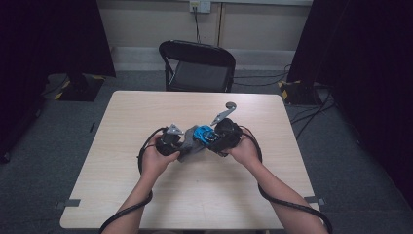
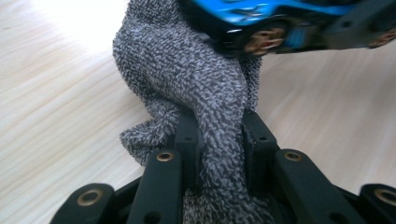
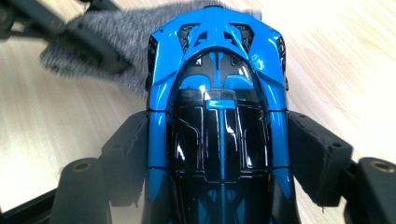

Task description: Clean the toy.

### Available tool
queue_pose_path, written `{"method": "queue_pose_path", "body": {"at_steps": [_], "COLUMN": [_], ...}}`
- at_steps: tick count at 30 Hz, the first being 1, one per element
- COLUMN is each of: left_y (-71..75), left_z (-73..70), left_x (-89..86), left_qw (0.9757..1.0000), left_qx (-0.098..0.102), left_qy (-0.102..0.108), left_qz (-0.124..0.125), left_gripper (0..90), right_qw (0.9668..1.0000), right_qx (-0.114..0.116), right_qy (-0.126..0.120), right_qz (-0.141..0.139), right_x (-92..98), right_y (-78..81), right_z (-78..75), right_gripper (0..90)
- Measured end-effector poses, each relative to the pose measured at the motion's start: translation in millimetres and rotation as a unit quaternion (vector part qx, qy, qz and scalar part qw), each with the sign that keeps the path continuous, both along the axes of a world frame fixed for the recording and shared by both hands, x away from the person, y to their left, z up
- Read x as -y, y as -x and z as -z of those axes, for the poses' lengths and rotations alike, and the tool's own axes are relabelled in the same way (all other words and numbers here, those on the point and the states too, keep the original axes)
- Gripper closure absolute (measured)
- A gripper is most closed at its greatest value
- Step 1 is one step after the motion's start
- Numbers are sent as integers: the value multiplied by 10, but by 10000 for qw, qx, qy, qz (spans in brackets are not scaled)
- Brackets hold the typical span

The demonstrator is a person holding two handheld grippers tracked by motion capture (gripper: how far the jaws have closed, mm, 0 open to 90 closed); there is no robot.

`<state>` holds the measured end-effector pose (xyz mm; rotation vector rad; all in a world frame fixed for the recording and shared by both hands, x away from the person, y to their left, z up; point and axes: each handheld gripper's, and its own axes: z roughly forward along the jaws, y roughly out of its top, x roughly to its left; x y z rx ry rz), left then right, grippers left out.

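Note:
A blue and black toy car is held just above the table, with the pads of my right gripper pressed on its two sides. My left gripper is shut on a bunched grey knitted cloth. The cloth reaches up to the underside of the car, against one wheel. From above, the car and the cloth sit between the left gripper and the right gripper at the table's middle. The left gripper and the cloth also appear beyond the car's far end.
The light wooden table is bare around the hands. A grey metal piece lies just beyond the right gripper. A black folding chair stands behind the far edge, and cables trail from both grippers toward the near edge.

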<state>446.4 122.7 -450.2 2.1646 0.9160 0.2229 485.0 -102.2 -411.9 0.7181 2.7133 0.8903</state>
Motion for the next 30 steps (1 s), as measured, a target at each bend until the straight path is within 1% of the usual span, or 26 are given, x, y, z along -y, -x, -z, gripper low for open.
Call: {"method": "queue_pose_path", "body": {"at_steps": [1,2,3,4,5,7,8,9,10,15,21,22,23,24,28,30], "left_y": [9,12,12,27,27,53,59,66,68,88,137,137,157,157,199,212], "left_z": [9,12,12,24,24,37,33,36,38,70,104,104,112,112,122,134], "left_x": [41,59,59,106,106,191,214,241,258,319,419,419,455,455,544,578], "left_qw": [10000,10000,10000,9999,9999,9997,9996,9995,9994,9991,9982,9982,9978,9978,9962,9959], "left_qx": [18,-22,-22,-7,-7,20,10,13,6,-33,-66,-66,-75,-75,-113,-126], "left_qy": [2,15,15,27,27,57,15,53,46,69,95,95,118,118,128,134], "left_qz": [41,90,90,157,157,245,299,299,351,414,592,592,649,649,851,881], "left_gripper": [722,722,722,722,722,722,722,722,722,722,722,722,722,722,722,722], "right_qw": [10000,10000,10000,10000,10000,9999,9999,9999,9999,9999,9998,9998,9998,9998,9997,9997], "right_qx": [-10,-15,-15,-28,-28,-41,-56,-49,-60,-88,-129,-125,-117,-112,-135,-144], "right_qy": [5,1,1,-40,-40,-47,-38,-28,-36,-52,-60,-64,-60,-61,-91,-88], "right_qz": [38,39,39,64,64,84,106,98,105,137,155,163,164,168,170,181], "right_x": [-3,-3,-3,-5,-5,-18,-26,-32,-39,-56,-93,-97,-103,-108,-122,-126], "right_y": [-10,-15,-15,-28,-28,-44,-48,-54,-59,-81,-112,-115,-122,-125,-139,-147], "right_z": [8,9,9,7,7,2,4,8,13,42,68,67,67,67,66,66], "right_gripper": [287,287,287,287,287,287,287,287,287,287,287,287,287,286,286,287]}}
